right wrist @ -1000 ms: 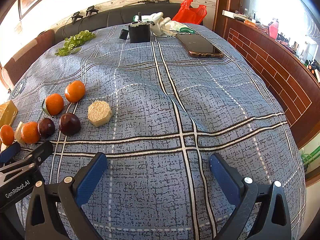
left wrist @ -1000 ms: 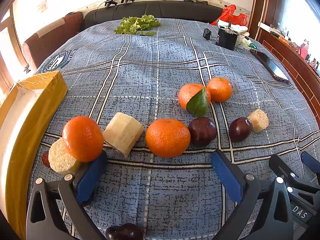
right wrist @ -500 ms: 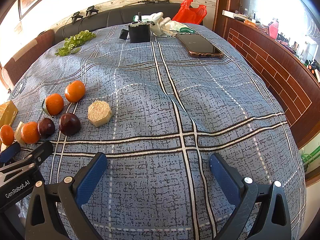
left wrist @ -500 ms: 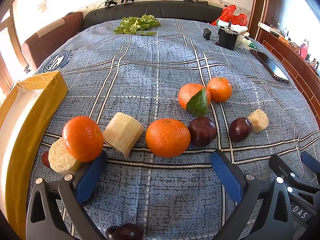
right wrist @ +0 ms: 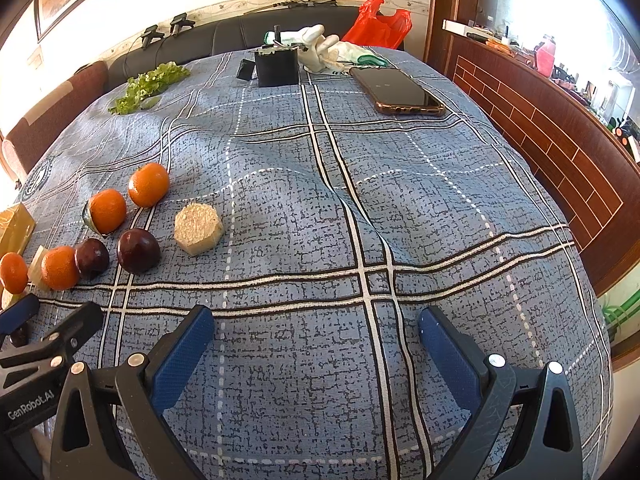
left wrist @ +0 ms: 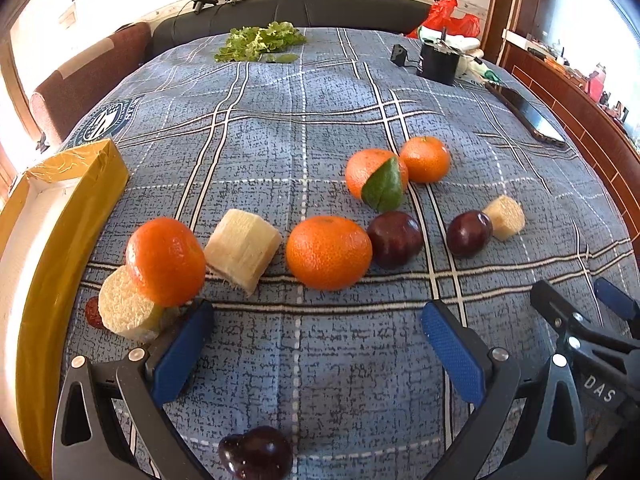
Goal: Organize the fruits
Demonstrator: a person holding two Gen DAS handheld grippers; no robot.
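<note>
Nothing has shifted this past second: my left tongs (left wrist: 316, 324) and right tongs (right wrist: 316, 330) stay spread wide and empty, so every orange (left wrist: 329, 252) on the bench (right wrist: 440, 208) still awaits sorting.

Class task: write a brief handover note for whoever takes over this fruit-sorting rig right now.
Left gripper: open, empty, low over the cloth just short of the fruit row.
Right gripper: open, empty, over bare cloth to the right of the fruit.
Oranges, plums and pale cut chunks lie loose on the blue plaid cloth.
Yellow box at far left; no fruit seen inside.
Done: nothing visibly sorted.
Left: all of it.
</note>
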